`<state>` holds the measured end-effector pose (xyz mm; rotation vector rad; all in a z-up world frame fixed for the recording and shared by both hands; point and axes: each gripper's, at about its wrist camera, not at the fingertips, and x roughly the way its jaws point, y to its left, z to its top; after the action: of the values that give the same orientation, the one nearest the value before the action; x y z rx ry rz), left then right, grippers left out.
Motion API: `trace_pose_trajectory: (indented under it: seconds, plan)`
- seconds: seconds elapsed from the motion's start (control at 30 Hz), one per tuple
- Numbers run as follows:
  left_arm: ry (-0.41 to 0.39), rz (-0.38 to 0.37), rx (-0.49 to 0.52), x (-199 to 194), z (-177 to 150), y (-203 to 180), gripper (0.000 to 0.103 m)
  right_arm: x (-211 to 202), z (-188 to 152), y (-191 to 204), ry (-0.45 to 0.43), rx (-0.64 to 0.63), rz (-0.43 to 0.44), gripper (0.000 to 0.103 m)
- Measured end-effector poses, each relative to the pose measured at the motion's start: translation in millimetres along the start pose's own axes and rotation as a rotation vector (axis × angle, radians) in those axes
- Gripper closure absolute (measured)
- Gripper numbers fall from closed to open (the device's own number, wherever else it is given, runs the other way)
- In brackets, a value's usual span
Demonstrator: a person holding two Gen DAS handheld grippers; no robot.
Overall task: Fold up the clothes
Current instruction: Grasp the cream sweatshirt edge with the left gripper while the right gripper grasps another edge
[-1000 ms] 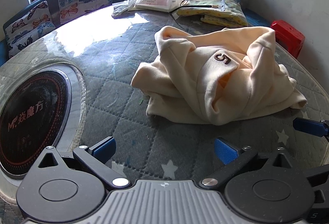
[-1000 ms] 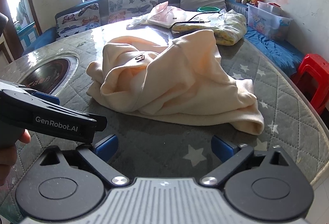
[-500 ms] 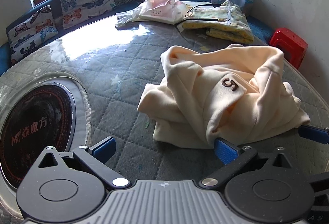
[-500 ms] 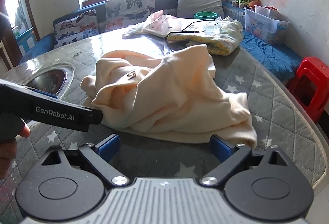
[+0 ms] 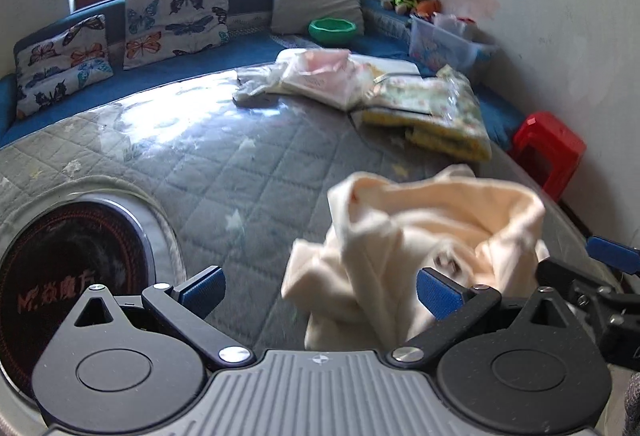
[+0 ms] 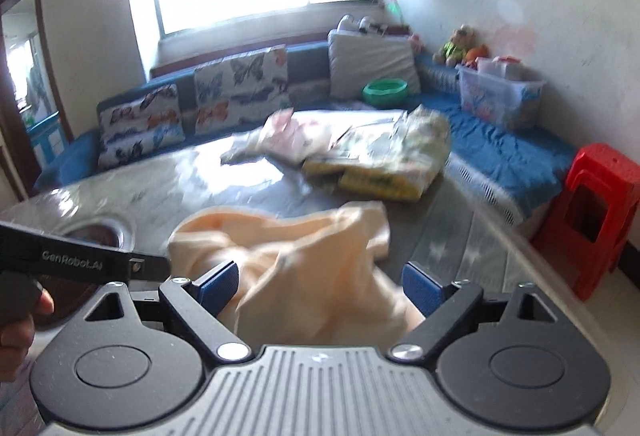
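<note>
Clear bin (image 6: 498, 100) w/ toys; green bowl (image 5: 333, 31)

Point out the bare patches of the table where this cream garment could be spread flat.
Widest bare patch: quilted table between the round burner, cream garment and bagged bedding. A narrower strip runs right of the garment toward the red stool. The far edge is crowded with the bedding and bagged clothes.

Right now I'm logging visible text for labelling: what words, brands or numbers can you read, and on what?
"GenRobot.AI": on the left hand-held gripper, seen from the right wrist, slightly blurred.
"M" and Chinese characters: on the round black cooktop in the table, too blurred to read fully.
Dark patch on the cream garment: too blurred to read.
</note>
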<state>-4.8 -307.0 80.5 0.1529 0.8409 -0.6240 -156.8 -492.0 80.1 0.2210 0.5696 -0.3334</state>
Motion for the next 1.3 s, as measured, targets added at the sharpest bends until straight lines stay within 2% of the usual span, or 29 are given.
trace_pose_trajectory:
  seconds: [0.23,0.47,0.53,0.6,0.67,0.7,0.77,0.87,1.0,1.17,1.3]
  plan:
    - [0.005,0.007,-0.055,27,27,8,0.0,41,23,-14,0.025,0.048,-0.019,0.028]
    - [0.061,-0.037,-0.067,61,35,5,0.0,63,14,-18,0.091,0.041,-0.041,0.039]
    - [0.073,-0.049,-0.047,69,33,3,0.001,66,8,-19,0.114,0.034,-0.036,0.045]
    - [0.093,-0.067,-0.032,75,30,1,0.006,66,4,-20,0.125,0.027,-0.032,0.052]
    - [0.106,-0.099,-0.018,79,25,2,0.026,62,-1,-21,0.126,0.02,-0.024,0.064]
    - [0.112,-0.116,-0.017,80,23,2,0.031,61,-2,-22,0.126,0.02,-0.02,0.066]
    - [0.108,-0.153,-0.021,78,21,3,0.056,58,-4,-24,0.121,0.023,-0.012,0.075]
    - [0.095,-0.195,-0.022,71,21,3,0.076,50,-6,-26,0.109,0.027,-0.008,0.083]
    - [0.062,-0.222,-0.017,59,21,8,0.085,34,-7,-26,0.063,0.013,0.003,0.092]
    - [0.053,-0.252,0.008,46,10,13,0.085,10,-9,-26,0.019,0.011,0.006,0.094]
    - [0.069,-0.262,0.035,44,2,13,0.083,-5,-23,-31,0.04,0.001,-0.017,0.095]
